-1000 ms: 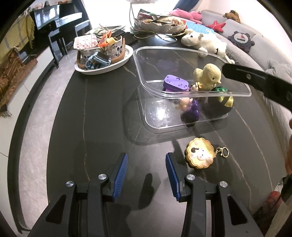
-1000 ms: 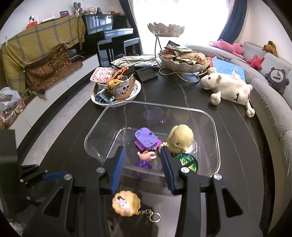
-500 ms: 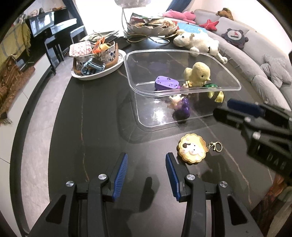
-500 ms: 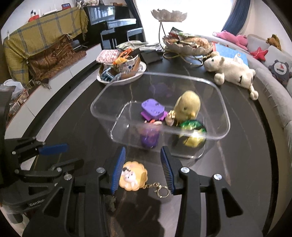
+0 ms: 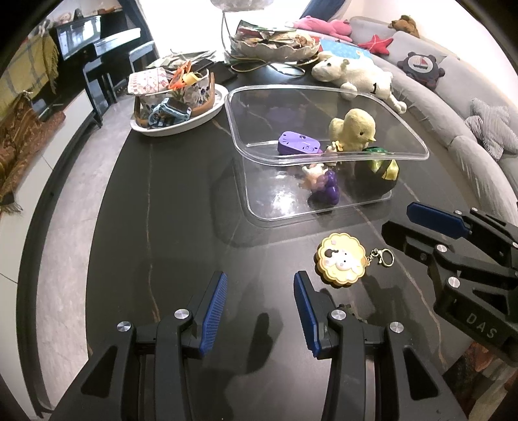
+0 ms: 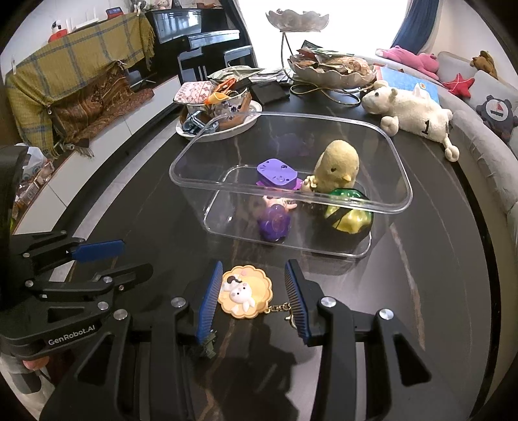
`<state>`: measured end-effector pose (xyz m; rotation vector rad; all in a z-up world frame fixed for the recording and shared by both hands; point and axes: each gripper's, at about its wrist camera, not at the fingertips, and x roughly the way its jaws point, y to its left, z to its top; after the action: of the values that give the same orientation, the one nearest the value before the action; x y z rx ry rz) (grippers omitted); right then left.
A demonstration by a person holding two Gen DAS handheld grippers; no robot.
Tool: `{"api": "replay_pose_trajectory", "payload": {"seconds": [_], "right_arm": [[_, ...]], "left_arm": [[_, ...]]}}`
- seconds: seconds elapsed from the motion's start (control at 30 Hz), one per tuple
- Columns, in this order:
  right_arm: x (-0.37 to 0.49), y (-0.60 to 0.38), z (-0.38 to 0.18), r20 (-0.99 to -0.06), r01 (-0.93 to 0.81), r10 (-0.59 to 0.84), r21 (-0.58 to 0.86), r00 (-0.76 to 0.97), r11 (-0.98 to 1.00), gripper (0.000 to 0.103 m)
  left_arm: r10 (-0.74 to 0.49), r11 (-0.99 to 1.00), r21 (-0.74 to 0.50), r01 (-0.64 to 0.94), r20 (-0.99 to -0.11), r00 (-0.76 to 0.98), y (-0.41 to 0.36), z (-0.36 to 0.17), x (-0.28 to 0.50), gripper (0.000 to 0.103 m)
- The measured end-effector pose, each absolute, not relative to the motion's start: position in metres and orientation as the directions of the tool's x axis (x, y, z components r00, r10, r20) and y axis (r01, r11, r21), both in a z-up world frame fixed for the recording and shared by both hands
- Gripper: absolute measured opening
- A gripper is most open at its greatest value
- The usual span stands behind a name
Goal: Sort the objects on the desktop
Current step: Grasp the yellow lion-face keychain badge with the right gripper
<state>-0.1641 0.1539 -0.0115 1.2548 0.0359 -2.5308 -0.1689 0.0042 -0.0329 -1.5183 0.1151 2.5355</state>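
Right tongs (image 6: 252, 291) wide open astride cookie keychain (image 6: 245, 295), not gripping | left tongs (image 5: 257, 302) open, empty

We're in a home living room: a black piano (image 6: 197, 29) at eleven o'clock, a grey sofa (image 5: 453, 107) curving round at two with star cushions, a plaid throw (image 6: 74, 48) over furniture at ten. Plush toys lie about, and a white stuffed sheep (image 6: 411, 111) sprawls on the dark marble desk (image 5: 168, 210).
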Motion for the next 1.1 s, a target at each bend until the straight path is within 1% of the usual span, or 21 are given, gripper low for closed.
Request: {"api": "replay_pose_trajectory", "payload": {"seconds": [0.33,0.6,1.1], "right_arm": [[-0.16,0.145,-0.021,-0.791,0.308,-0.276,0.118,-0.545,-0.944,0.038],[-0.166,0.136,-0.039,-0.815,0.337,-0.287,0.121,-0.504,-0.934,0.054],[-0.185,0.125,-0.074,-0.866,0.358,-0.254,0.095,-0.43,-0.929,0.055]], "left_arm": [[0.11,-0.982,-0.027,-0.186,-0.887,-0.449,-0.002,-0.037,-0.166,0.04],[0.109,-0.985,-0.036,-0.171,-0.891,-0.441,-0.008,-0.042,-0.171,0.04],[0.107,-0.987,-0.043,-0.158,-0.898,-0.426,-0.013,-0.048,-0.177,0.04]]}}
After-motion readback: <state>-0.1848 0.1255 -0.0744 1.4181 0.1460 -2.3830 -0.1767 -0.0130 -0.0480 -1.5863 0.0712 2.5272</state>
